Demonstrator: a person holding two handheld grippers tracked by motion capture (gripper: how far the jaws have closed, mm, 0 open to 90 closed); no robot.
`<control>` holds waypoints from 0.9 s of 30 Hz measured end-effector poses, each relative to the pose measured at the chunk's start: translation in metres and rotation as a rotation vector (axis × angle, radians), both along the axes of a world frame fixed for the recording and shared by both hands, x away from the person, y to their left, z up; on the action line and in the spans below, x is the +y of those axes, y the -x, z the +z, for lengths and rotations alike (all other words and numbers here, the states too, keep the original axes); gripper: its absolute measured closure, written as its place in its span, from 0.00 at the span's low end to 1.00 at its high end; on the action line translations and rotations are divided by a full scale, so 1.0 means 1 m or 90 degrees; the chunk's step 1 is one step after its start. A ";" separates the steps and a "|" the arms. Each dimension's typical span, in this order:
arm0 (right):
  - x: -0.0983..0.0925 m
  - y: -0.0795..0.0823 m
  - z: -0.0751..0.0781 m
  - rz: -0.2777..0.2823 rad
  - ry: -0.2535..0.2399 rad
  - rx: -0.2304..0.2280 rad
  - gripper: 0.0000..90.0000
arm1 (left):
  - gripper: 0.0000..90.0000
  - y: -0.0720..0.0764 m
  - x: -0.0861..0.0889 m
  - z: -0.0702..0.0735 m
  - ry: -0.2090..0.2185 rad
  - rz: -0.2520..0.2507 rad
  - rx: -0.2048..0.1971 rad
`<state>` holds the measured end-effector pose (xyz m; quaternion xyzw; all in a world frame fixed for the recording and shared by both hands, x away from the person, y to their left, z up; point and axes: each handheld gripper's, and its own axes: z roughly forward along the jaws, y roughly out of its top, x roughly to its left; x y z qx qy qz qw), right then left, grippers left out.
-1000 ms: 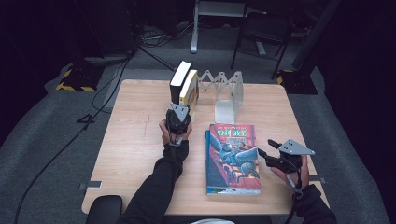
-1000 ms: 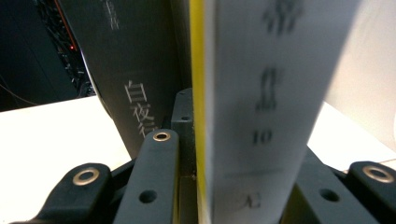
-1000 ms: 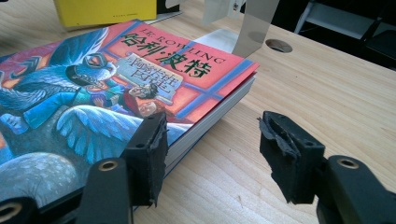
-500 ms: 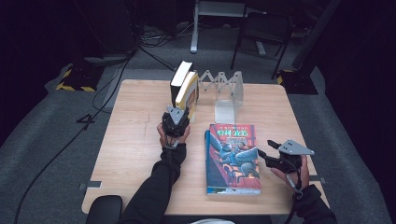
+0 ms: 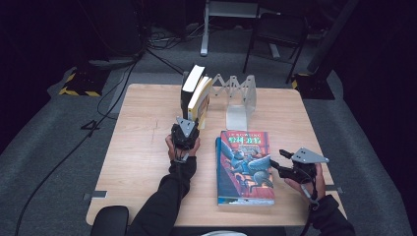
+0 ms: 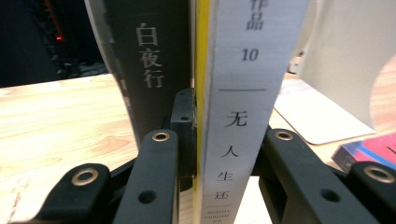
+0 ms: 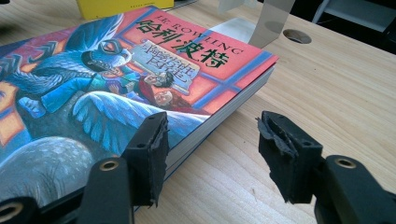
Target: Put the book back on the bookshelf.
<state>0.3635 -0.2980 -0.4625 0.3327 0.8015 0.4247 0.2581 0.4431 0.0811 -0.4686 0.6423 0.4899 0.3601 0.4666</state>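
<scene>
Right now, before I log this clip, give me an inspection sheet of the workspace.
Surface: wooden table, bare around the things.
Job's things: white-spined book upright beside a dark-spined book; colourful book lying flat.
Clutter: white folding book rack behind the flat book.
Grippers: left gripper clamped on the white-spined book; right gripper open, at the flat book's edge.
Cables: floor cables left of the table.
Surroundings: dark room, chair behind.

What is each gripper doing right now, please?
Left gripper: shut on the upright white-spined paperback book.
Right gripper: open, holding nothing, beside the flat colourful illustrated book.
</scene>
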 end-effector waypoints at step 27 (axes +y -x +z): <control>-0.002 0.000 0.000 0.006 0.000 0.008 0.46 | 0.78 0.000 -0.002 -0.005 0.017 -0.022 0.028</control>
